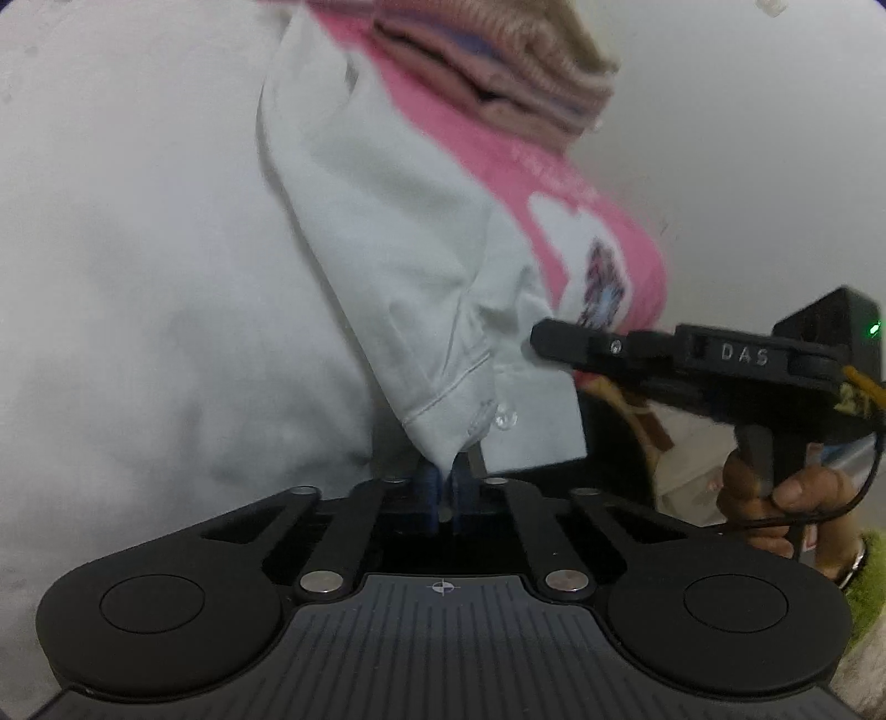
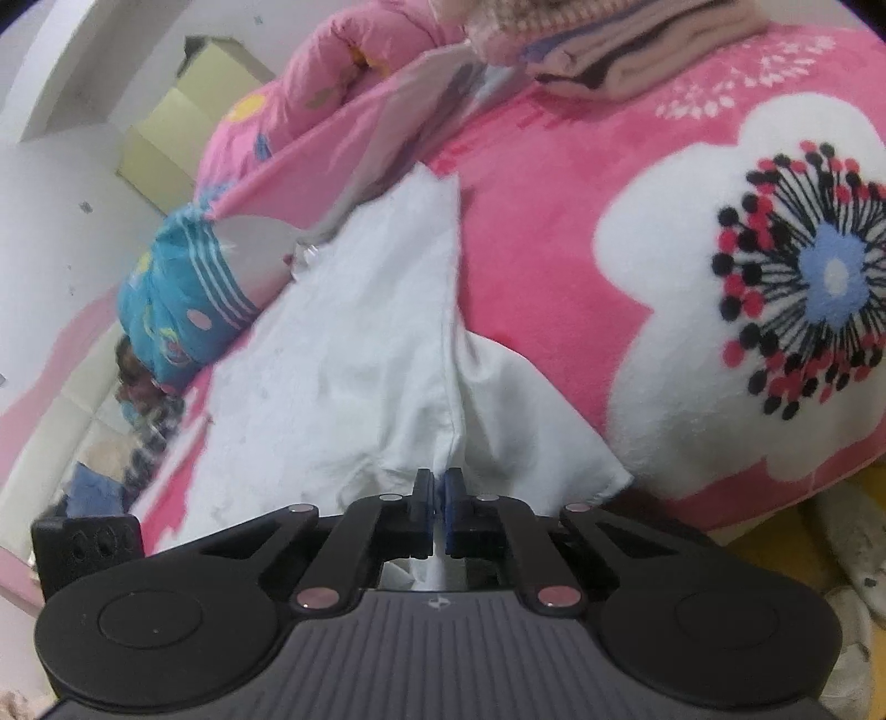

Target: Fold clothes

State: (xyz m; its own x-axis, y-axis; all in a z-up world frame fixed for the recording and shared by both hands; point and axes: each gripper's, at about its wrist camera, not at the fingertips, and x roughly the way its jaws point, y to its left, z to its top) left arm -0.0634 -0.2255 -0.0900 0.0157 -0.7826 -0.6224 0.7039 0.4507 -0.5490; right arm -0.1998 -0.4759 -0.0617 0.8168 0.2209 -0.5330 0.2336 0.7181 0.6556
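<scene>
A white shirt (image 1: 387,232) lies on a pink flowered blanket (image 2: 554,232). In the left wrist view its buttoned cuff (image 1: 448,410) hangs down into my left gripper (image 1: 446,490), whose blue pads are shut on the cuff's corner. My right gripper (image 1: 540,335) comes in from the right, held by a hand (image 1: 786,493), with its tip pressed into the white cloth. In the right wrist view the right gripper (image 2: 438,495) is shut on a fold at the near edge of the white shirt (image 2: 343,343), and cloth passes down between its pads.
A stack of folded beige and pink clothes (image 2: 637,50) sits at the far side of the blanket. A blue patterned bundle (image 2: 183,293) and a pink quilt (image 2: 332,72) lie at the left. A black block (image 2: 83,545) shows at the lower left.
</scene>
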